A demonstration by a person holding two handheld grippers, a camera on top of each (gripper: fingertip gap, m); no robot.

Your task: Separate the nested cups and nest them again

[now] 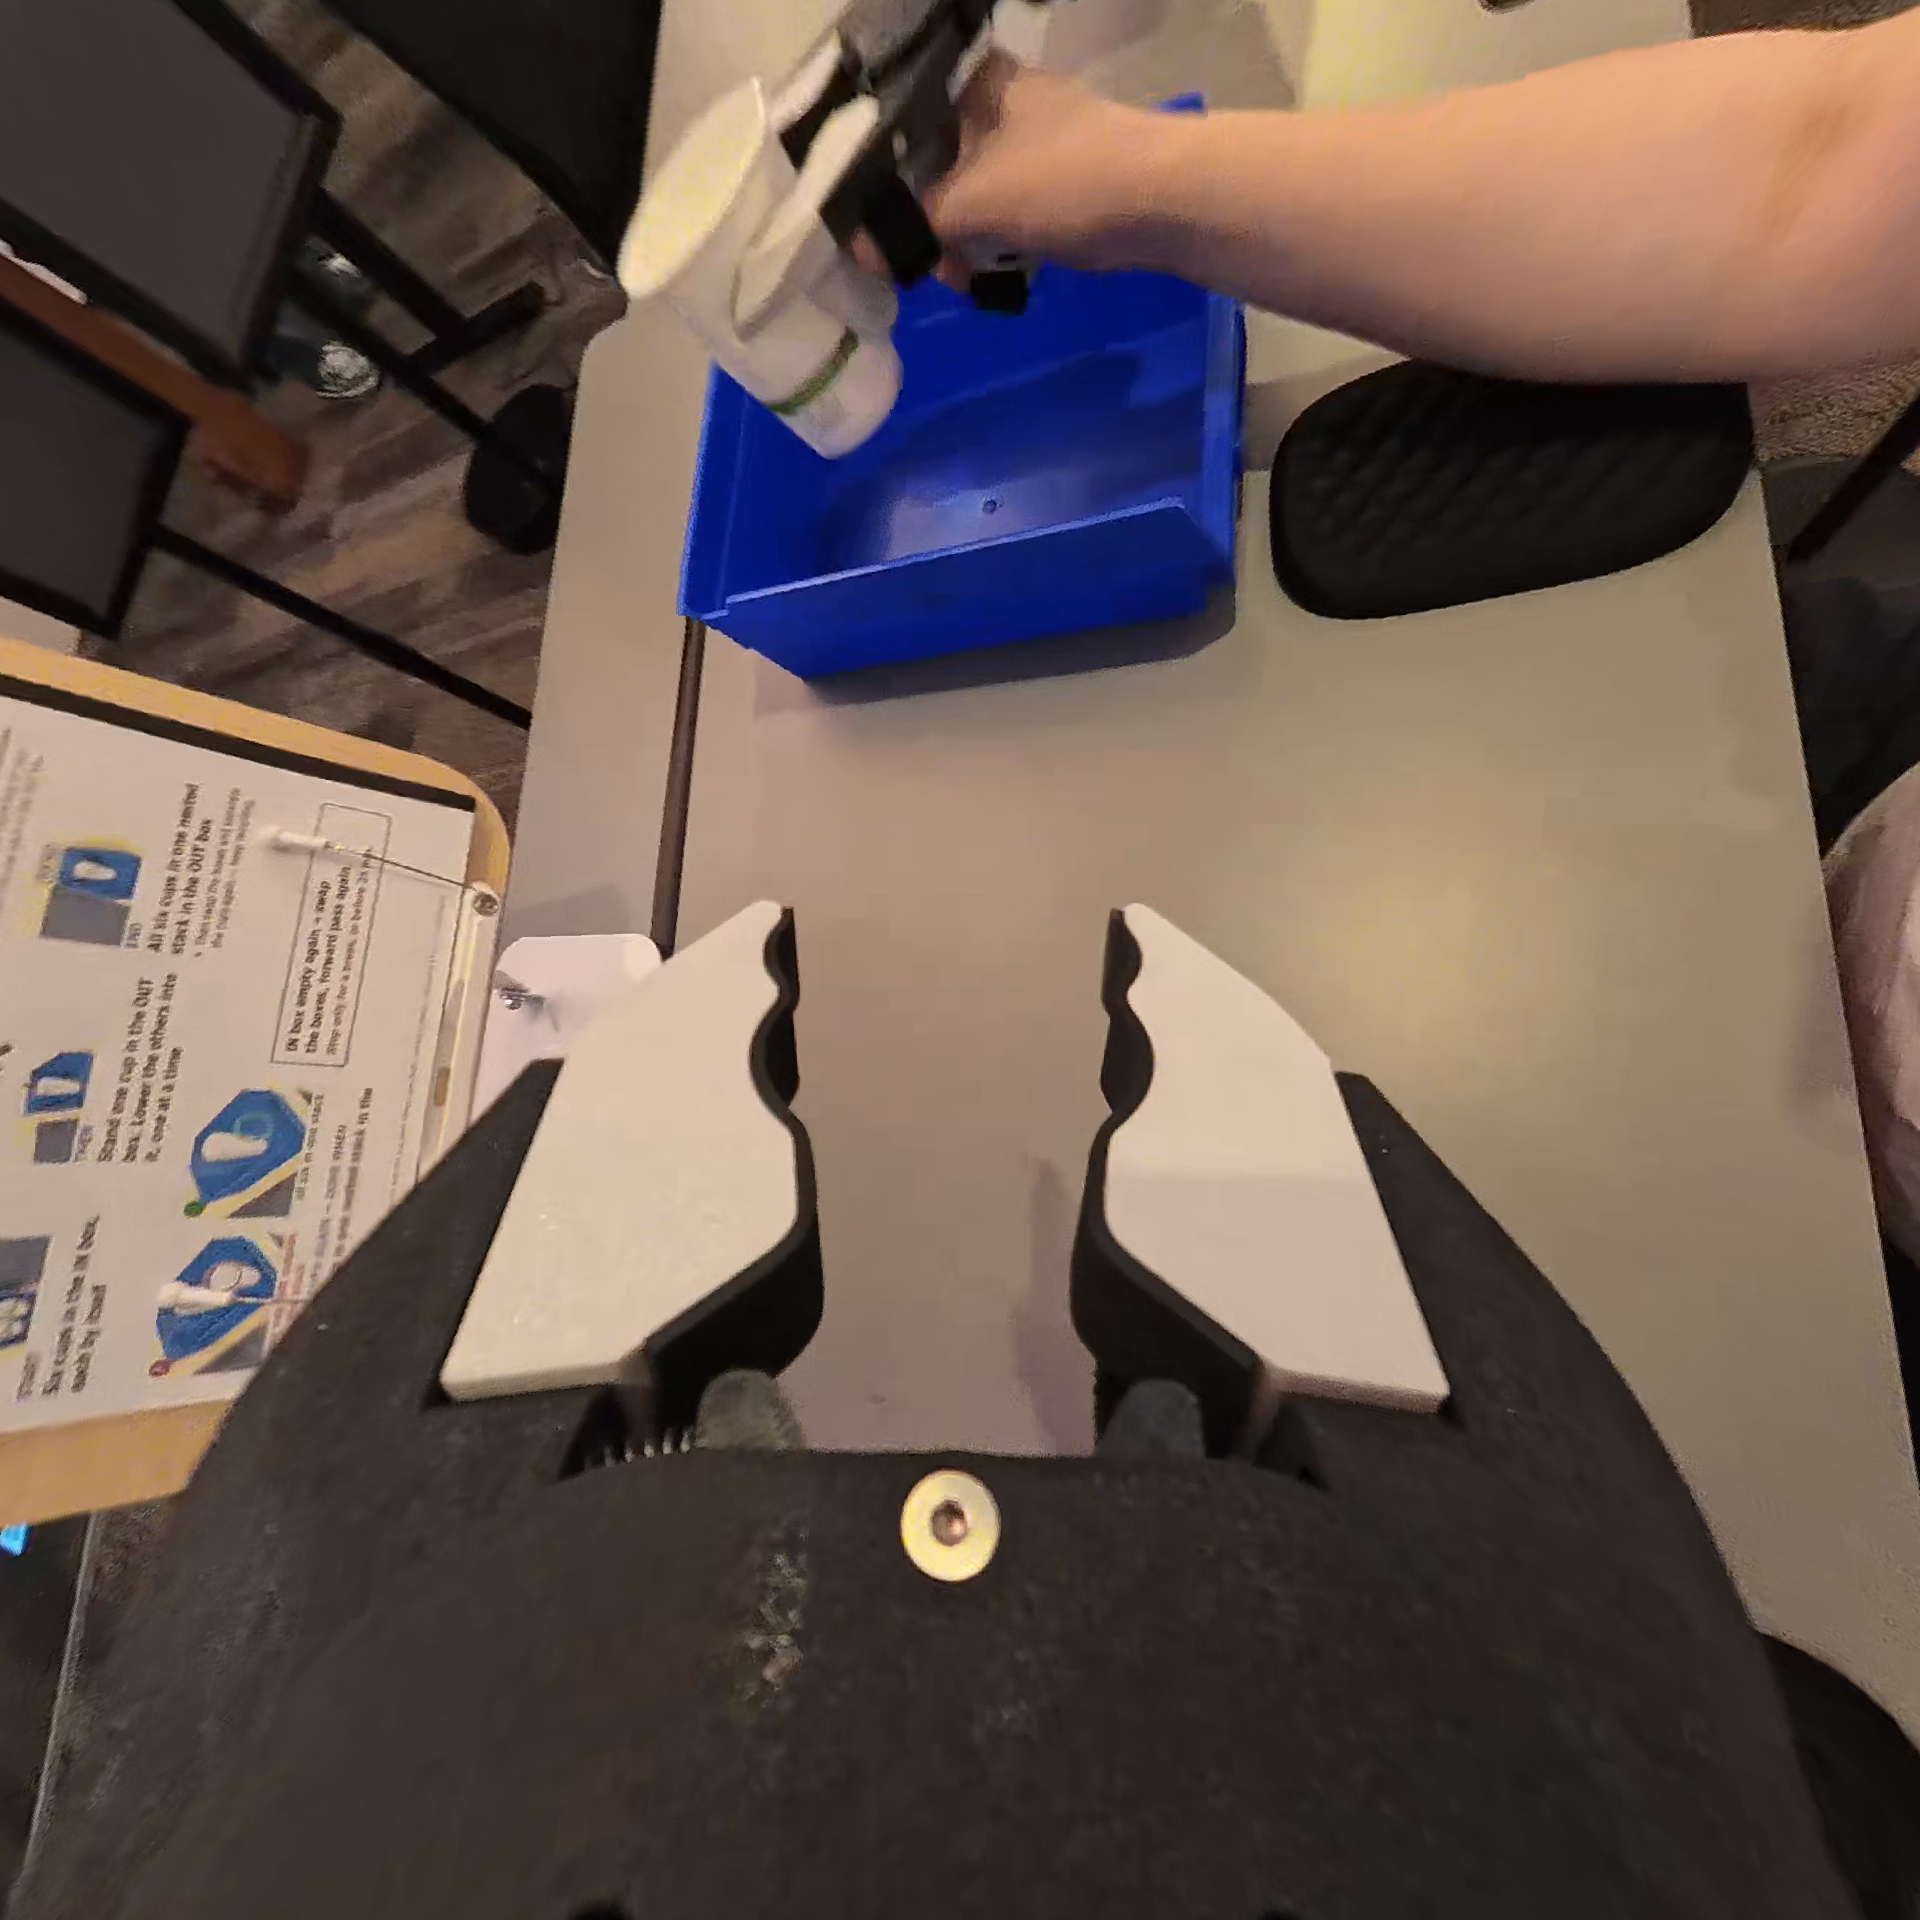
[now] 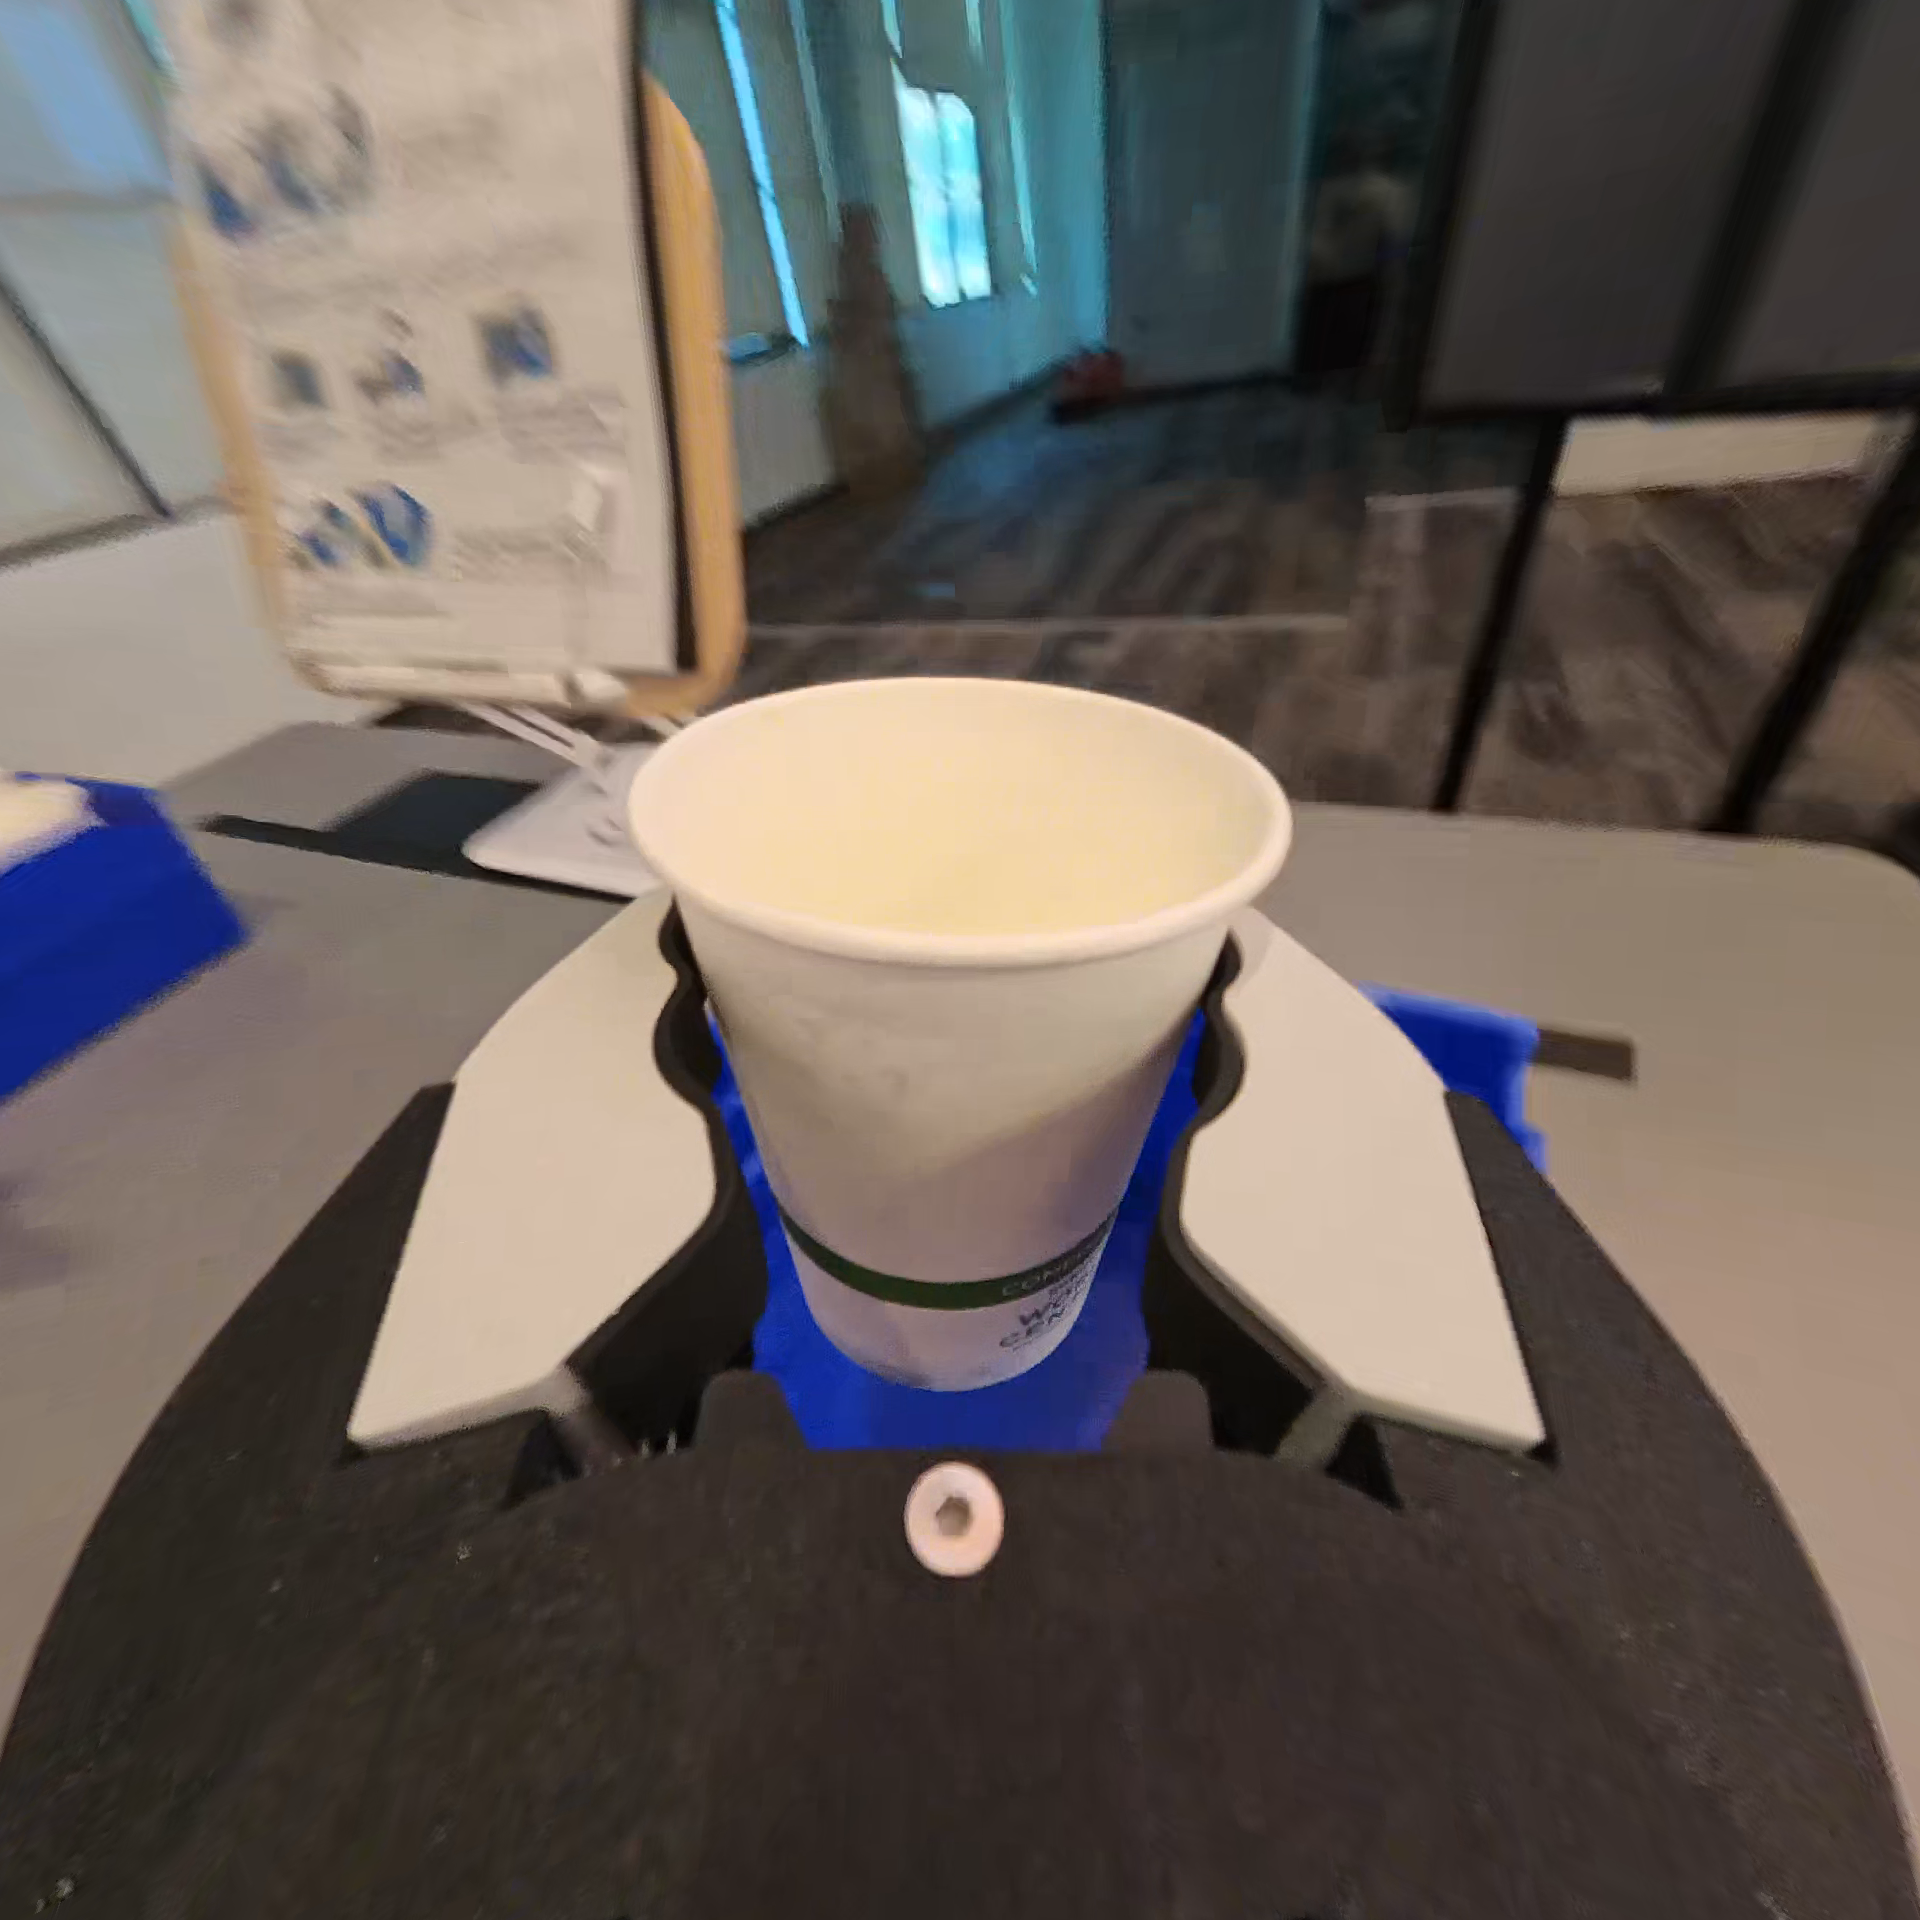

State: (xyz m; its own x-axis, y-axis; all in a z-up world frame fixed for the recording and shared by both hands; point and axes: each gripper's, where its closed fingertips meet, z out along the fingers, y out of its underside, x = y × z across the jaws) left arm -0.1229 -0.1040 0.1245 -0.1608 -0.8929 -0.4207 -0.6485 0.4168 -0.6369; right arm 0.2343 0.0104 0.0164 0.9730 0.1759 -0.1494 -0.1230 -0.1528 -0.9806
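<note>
Your right gripper (image 2: 951,997) has a white paper cup (image 2: 951,997) clamped between its fingers (image 2: 582,1153), gripped on the sidewall just under the rolled rim, mouth up and leaning a little away from you. The cup's green band (image 2: 935,1283) and base sit low in the throat of the gripper, and it looks hollow inside, just pale wall. From your left wrist view that same cup (image 1: 764,275) hangs tilted in the air over the far left corner of the blue bin (image 1: 1039,603), base pointing down toward the bin and clear of the floor of it. Your hand (image 1: 1049,197) is wrapped around the right gripper's handle there.

That bin shows nothing on the blue floor you can see (the far corner under the cup is hidden). In the right wrist view blue plastic (image 2: 1455,1049) shows directly beneath and behind the held cup. A second blue bin (image 2: 94,935) sits off to the left on the grey table (image 2: 1662,1039), with something white at its top edge, too blurred to call.

Your left gripper (image 1: 951,997) is spread wide with nothing between its fingers (image 1: 665,1132), hovering over bare table (image 1: 1351,831), well short of the bin. An instruction sheet on a clipboard (image 1: 229,1039) stands to its left, and a black mesh pad (image 1: 1507,488) lies beside the bin on the right.
</note>
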